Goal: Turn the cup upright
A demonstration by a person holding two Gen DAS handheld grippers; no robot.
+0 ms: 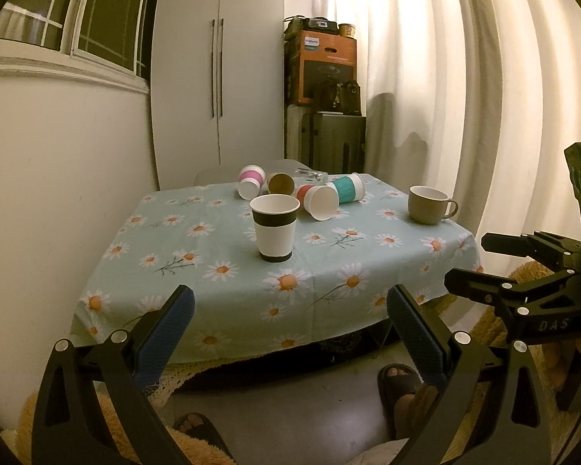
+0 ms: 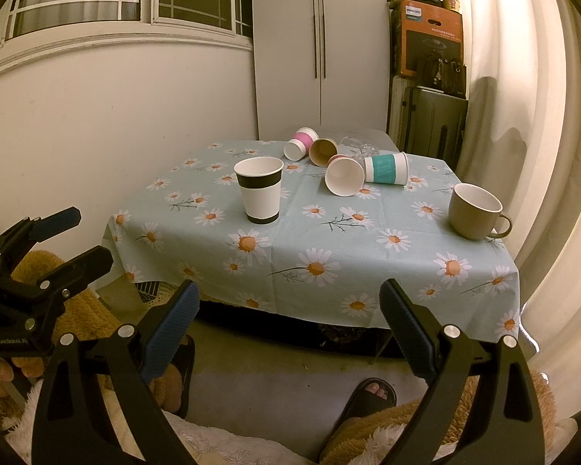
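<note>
The cups you have left to stand up lie on their sides in a cluster near the far edge of the table (image 2: 197, 294): a red-banded cup (image 2: 344, 175) with its mouth facing you, a teal-banded cup (image 2: 386, 169) just beside it lying crosswise with its mouth toward the right edge, and behind them a brown cup (image 2: 323, 151) and a pink-banded cup (image 2: 300, 143). A clear glass (image 2: 362, 146) also lies tipped at the far edge. Nearer you, a black-banded cup (image 2: 259, 190) already stands upright toward the left of the middle, and a mug (image 2: 476, 211) stands upright by the right edge. Both your tools hang off the near edge, well apart from everything: the right gripper (image 2: 288, 319) is spread wide and empty, and so is the left gripper (image 1: 290, 323). The red-banded cup looks the nearest fallen one, lying ahead and slightly right of your right gripper, its long axis pointing roughly at you, so the right hand seems better placed to take it across its sides.
</note>
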